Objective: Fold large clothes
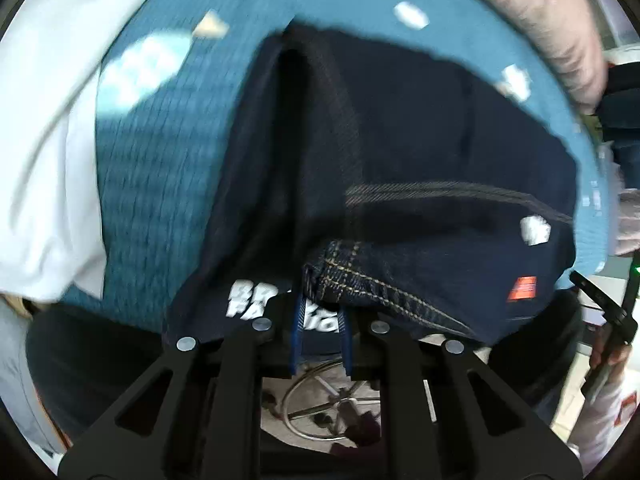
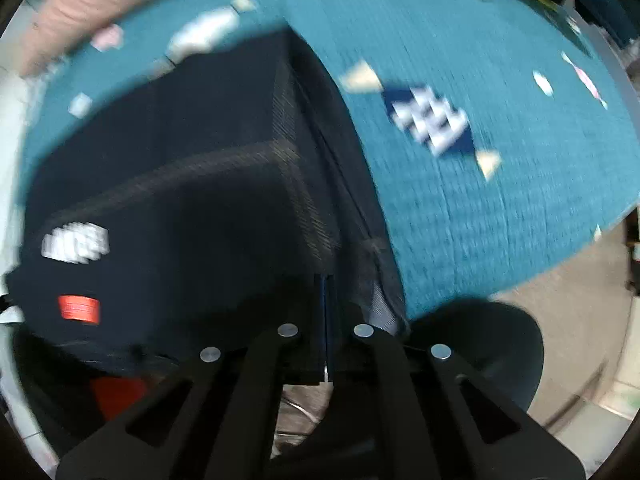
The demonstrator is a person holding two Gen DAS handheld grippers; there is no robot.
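Note:
Dark navy jeans lie folded on a teal patterned bed cover. They carry a small orange tag. My left gripper points down at the near edge of the jeans, and its blue fingers are closed on a thick fold of denim with yellow stitching. In the right wrist view the jeans fill the left half, on the cover. My right gripper hangs over their right edge. Its pads are pressed flat together and no cloth shows between them. Both views are motion-blurred.
A pink quilt lies along the far side and white fabric at the left. A round black stool seat stands below the bed edge, near a metal chair base. A hand shows at the right.

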